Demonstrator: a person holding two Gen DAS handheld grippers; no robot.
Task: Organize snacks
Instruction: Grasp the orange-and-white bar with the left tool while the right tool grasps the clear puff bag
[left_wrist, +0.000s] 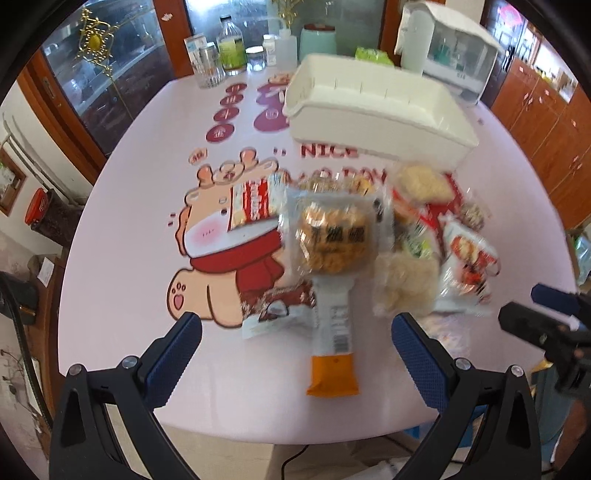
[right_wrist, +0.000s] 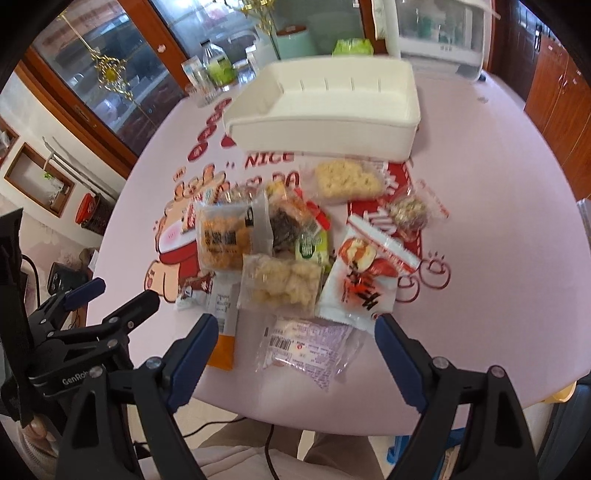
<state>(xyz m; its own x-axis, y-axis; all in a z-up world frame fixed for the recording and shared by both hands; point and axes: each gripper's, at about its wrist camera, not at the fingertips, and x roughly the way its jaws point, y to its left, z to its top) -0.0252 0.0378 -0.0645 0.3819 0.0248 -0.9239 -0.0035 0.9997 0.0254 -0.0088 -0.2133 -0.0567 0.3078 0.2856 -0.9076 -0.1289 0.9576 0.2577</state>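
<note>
Several snack packets lie heaped mid-table on a pink cartoon-print cloth. A white bin (left_wrist: 376, 107) (right_wrist: 325, 107) stands behind them with nothing visible inside. My left gripper (left_wrist: 295, 328) hangs open above the near table edge, over a long white-and-orange packet (left_wrist: 332, 343). A clear bag of golden puffs (left_wrist: 332, 236) (right_wrist: 221, 240) lies just beyond. My right gripper (right_wrist: 295, 328) is open too, above a clear packet with pink print (right_wrist: 306, 350). Ahead of it lie a pale puff bag (right_wrist: 280, 284) and a red-and-white packet (right_wrist: 365, 284). Nothing is held.
Jars, bottles and a mint canister (left_wrist: 317, 40) line the far edge, with a white appliance (left_wrist: 454, 51) at the back right. Wooden cabinets (left_wrist: 546, 122) stand right, glass doors (left_wrist: 107, 74) left. The right gripper's tool (left_wrist: 554, 325) shows at right, the left gripper's tool (right_wrist: 85, 321) at left.
</note>
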